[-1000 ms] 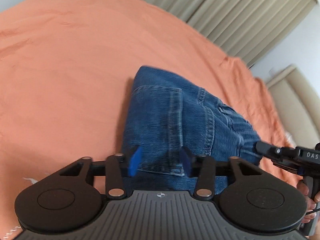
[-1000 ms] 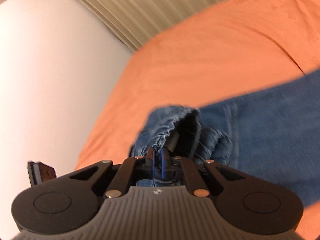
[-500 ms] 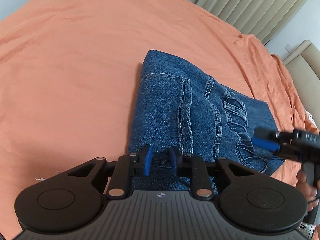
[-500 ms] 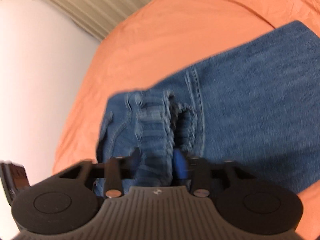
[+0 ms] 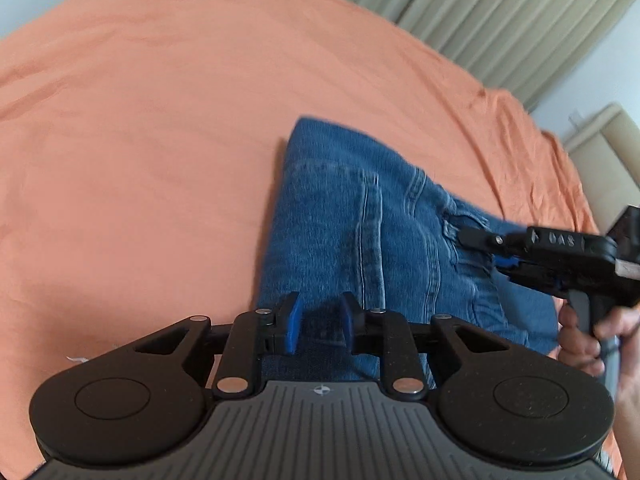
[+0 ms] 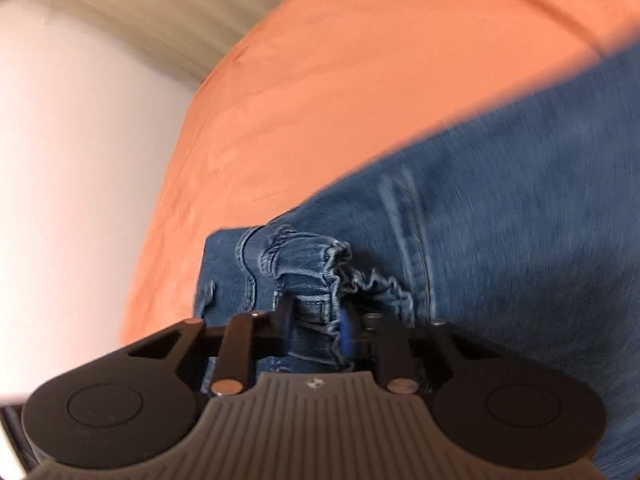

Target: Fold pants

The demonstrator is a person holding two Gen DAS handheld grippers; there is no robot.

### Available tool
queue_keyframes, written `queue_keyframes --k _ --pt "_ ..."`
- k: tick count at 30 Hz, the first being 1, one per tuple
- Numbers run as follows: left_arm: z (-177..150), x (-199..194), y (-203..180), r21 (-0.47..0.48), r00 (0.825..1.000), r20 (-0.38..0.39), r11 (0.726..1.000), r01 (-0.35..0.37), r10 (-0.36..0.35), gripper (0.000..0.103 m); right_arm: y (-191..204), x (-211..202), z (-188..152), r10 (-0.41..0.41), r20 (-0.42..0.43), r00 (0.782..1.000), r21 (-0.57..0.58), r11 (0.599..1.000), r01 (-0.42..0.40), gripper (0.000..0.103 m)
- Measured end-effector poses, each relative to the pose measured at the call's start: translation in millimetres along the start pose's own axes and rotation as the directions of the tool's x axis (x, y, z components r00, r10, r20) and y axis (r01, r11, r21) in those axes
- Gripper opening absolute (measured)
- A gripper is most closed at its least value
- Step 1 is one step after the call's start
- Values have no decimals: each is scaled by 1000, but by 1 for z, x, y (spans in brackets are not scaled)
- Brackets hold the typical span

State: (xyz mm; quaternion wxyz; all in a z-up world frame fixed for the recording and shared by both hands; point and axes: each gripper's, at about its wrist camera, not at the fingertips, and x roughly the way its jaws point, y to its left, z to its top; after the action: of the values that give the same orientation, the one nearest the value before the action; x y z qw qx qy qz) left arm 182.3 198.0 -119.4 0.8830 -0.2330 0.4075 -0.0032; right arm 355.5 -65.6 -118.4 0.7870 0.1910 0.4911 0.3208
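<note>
The blue jeans (image 5: 360,220) lie folded on the orange bed sheet (image 5: 160,120), back pocket up. My left gripper (image 5: 318,322) sits at their near edge, its blue pads narrow with denim pinched between them. In the same view my right gripper (image 5: 486,250) reaches in from the right onto the gathered waistband, with a person's hand (image 5: 580,340) on its handle. In the right wrist view the right gripper (image 6: 316,326) is closing, and the bunched waistband (image 6: 320,268) fills the gap between its pads. That view is blurred by motion.
Beige curtains (image 5: 500,8) hang behind the bed, and a beige padded piece (image 5: 600,148) stands at the far right. A white wall (image 6: 80,160) lies past the bed's edge in the right wrist view. Orange sheet spreads to the left of the jeans.
The left jaws narrowed onto the jeans' near edge and then held. The right gripper went from shut to wide, moved down over the waistband and narrowed on it.
</note>
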Motion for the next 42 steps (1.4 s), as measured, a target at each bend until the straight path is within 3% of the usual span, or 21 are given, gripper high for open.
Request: queue_keyframes --k 4,8,14,21,27,32,42 --pt "8 -18 -8 12 994 110 1000 13 -14 26 52 -36 19 11 59 998 -161 987 -1 12" --pt "22 -32 -19 18 985 169 999 33 -36 26 94 -83 45 4 116 993 -268 963 27 11" --pt "38 -31 -53 92 978 198 995 41 -58 26 98 -144 78 -97 160 982 -297 944 141 11" --pt "51 3 -93 174 981 156 981 86 -114 26 23 -189 94 -225 173 959 -193 947 257 11" --pt "59 54 -118 252 989 97 964 87 -115 26 -87 -169 90 -318 123 940 -55 944 326 11" --pt "68 95 -125 288 994 75 956 52 -77 26 -144 -133 81 -346 98 933 9 938 346 9" --pt "80 162 -124 338 998 35 939 -59 50 26 -211 -86 69 -290 51 956 94 954 284 7"
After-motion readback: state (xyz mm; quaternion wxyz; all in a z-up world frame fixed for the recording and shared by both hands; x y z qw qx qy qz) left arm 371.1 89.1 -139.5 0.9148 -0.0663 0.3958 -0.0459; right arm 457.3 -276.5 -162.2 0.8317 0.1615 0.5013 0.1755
